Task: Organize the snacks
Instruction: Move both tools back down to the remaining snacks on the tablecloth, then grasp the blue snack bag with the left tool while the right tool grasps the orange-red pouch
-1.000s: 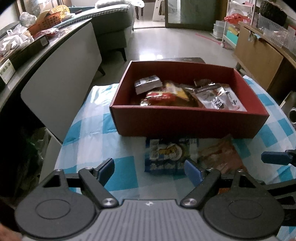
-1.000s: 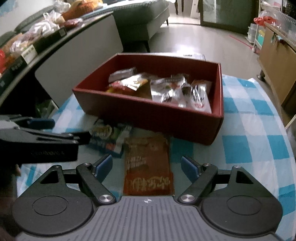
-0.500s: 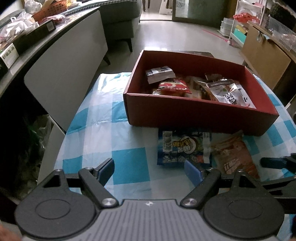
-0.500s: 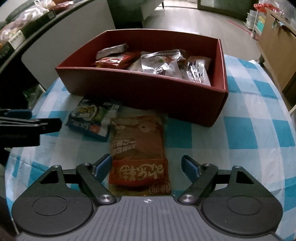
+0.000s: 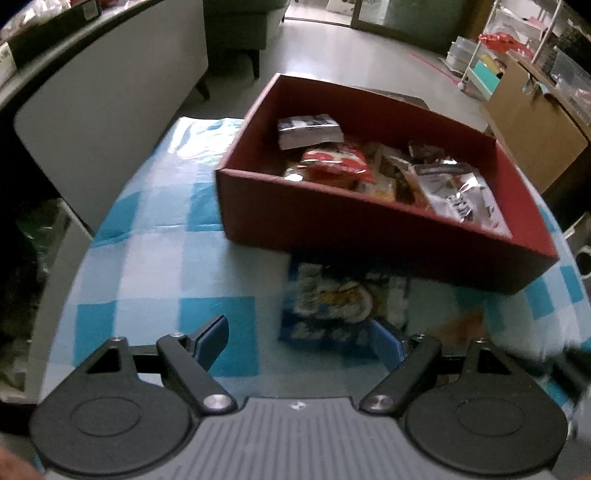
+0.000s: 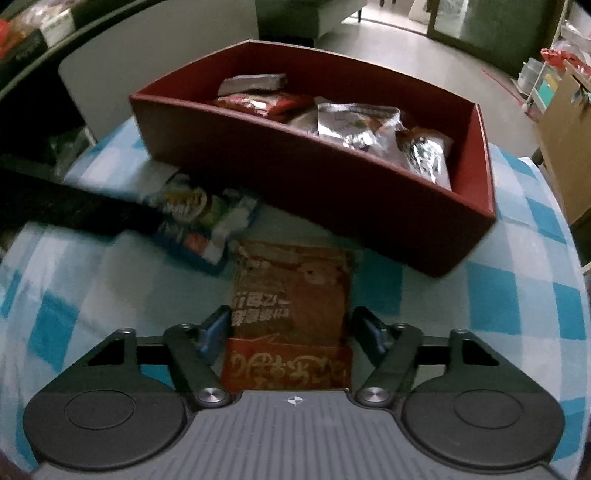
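A red box with several snack packets stands on the blue checked tablecloth. In front of it lie a blue snack packet and an orange-red snack packet, blurred at the right in the left wrist view. My left gripper is open, low over the cloth, its right finger at the blue packet's near edge. My right gripper is open with its fingers on either side of the orange-red packet. The left gripper shows as a dark blur in the right wrist view.
A grey-white chair back stands left of the table. A dark shelf with goods is at the far left. A cardboard box and racks stand at the right. The table's round edge falls away on the left and right.
Both grippers have moved forward and lower toward the packets. My right gripper's fingers now straddle the orange-red packet and have narrowed a little. The left gripper has swung right, nearer the blue packet.
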`<state>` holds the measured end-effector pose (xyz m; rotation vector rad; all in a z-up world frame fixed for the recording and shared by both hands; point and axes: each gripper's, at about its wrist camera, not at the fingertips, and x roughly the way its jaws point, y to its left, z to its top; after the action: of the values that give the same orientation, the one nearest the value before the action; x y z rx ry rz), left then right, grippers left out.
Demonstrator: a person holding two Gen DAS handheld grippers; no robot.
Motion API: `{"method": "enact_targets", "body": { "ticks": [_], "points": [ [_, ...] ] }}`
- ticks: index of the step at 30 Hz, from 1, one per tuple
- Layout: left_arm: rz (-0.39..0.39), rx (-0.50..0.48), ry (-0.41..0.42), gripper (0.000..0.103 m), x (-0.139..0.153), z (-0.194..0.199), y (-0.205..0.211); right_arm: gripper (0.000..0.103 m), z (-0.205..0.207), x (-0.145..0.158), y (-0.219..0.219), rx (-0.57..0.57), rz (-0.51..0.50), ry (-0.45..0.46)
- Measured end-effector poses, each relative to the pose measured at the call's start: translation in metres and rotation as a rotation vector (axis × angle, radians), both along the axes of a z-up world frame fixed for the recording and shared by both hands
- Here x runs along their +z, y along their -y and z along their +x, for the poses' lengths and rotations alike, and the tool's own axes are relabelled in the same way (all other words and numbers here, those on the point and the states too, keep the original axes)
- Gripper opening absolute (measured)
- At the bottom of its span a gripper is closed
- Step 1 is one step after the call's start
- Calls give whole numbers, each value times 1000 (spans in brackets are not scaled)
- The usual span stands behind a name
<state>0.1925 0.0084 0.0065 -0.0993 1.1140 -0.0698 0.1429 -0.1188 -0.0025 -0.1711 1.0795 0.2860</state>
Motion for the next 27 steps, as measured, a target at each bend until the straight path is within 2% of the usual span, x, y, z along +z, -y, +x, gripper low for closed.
{"method": "enact_targets", "body": {
  "ticks": [5, 8, 10, 13, 14, 18, 19, 22, 25, 27],
  "points": [
    [-27, -13, 15, 79, -4, 11, 21, 74, -25, 6, 12, 28, 32, -40],
    [32, -29, 13, 79, -14, 17, 37, 74, -31, 8, 20, 22, 56, -41],
    [75, -26, 18, 85, -22, 22, 43, 74, -31, 7, 23, 13, 64, -42],
    [101, -31, 26, 86, -31, 25, 43, 75, -27, 4, 27, 3, 74, -59],
    [120, -38, 33, 86, -31, 23, 44, 75, -25, 3, 29, -1, 78, -62],
    [98, -13, 43, 64, -23, 13, 34, 75, -21, 4, 31, -1, 84, -58],
    [86, -8, 35, 62, -21, 10, 30, 75, -21, 6, 31, 3, 86, -55],
    [50, -1, -6, 59, -19, -9, 19, 75, -22, 8, 28, 17, 94, -50],
    [78, -19, -2, 59, -17, -33, 15, 75, -23, 7, 25, 24, 92, -54],
    [55, -29, -18, 59, -16, -45, 7, 75, -25, 7, 26, 17, 87, -51]
  ]
}}
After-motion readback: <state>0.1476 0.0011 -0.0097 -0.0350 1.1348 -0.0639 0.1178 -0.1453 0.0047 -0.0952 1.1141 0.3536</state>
